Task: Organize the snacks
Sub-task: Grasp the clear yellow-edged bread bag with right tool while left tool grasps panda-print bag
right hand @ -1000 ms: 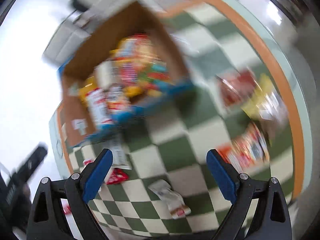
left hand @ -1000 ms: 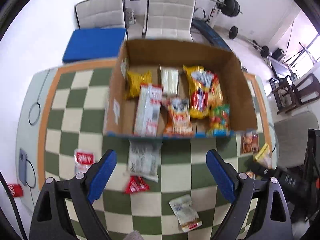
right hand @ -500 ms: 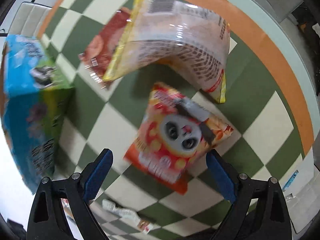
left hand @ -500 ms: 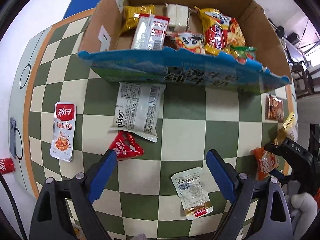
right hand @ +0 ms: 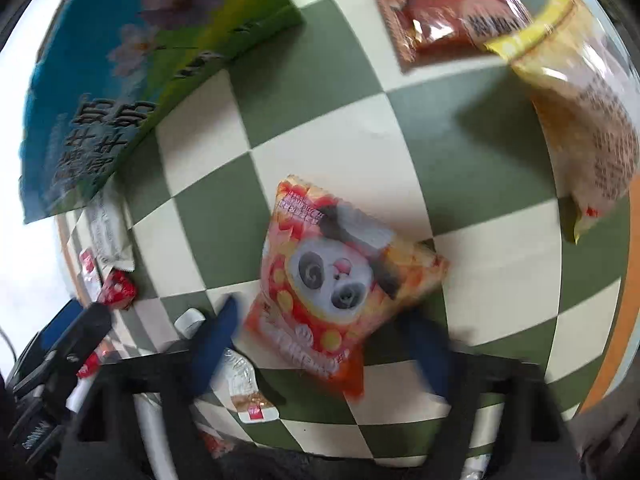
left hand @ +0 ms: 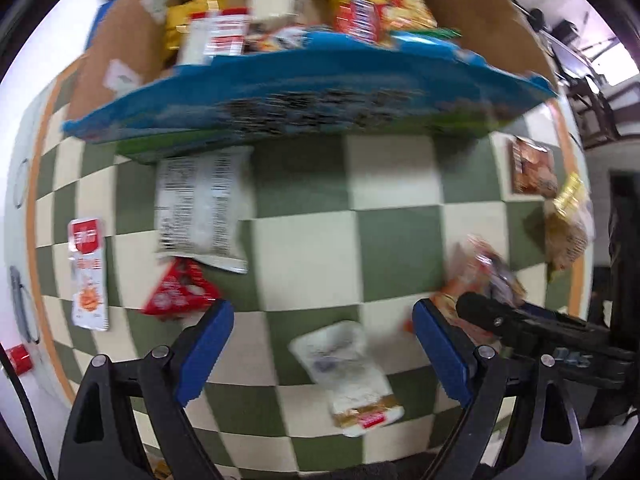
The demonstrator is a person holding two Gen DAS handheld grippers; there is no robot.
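Note:
A cardboard box point(left hand: 304, 96) with a blue printed front holds several snack packs at the far side of the checkered table. My left gripper point(left hand: 322, 346) is open and low over a clear white sachet point(left hand: 348, 372). A red triangular pack point(left hand: 180, 290) lies by its left finger. My right gripper point(right hand: 320, 344) is open, its blue fingers either side of an orange panda snack bag point(right hand: 336, 280), which lies on the table. The panda bag point(left hand: 480, 276) and the right gripper's black finger also show at the right of the left wrist view.
A white printed bag point(left hand: 200, 208) lies against the box front. A red-and-white sachet point(left hand: 88, 272) lies at the left. A brown pack point(right hand: 448, 12) and a yellow-edged clear bag point(right hand: 584, 120) lie by the table's orange right edge.
Both grippers have dropped lower and closer to the table. My right gripper has closed in on the panda bag, which now sits between its fingers. The left gripper has moved in over the white sachet.

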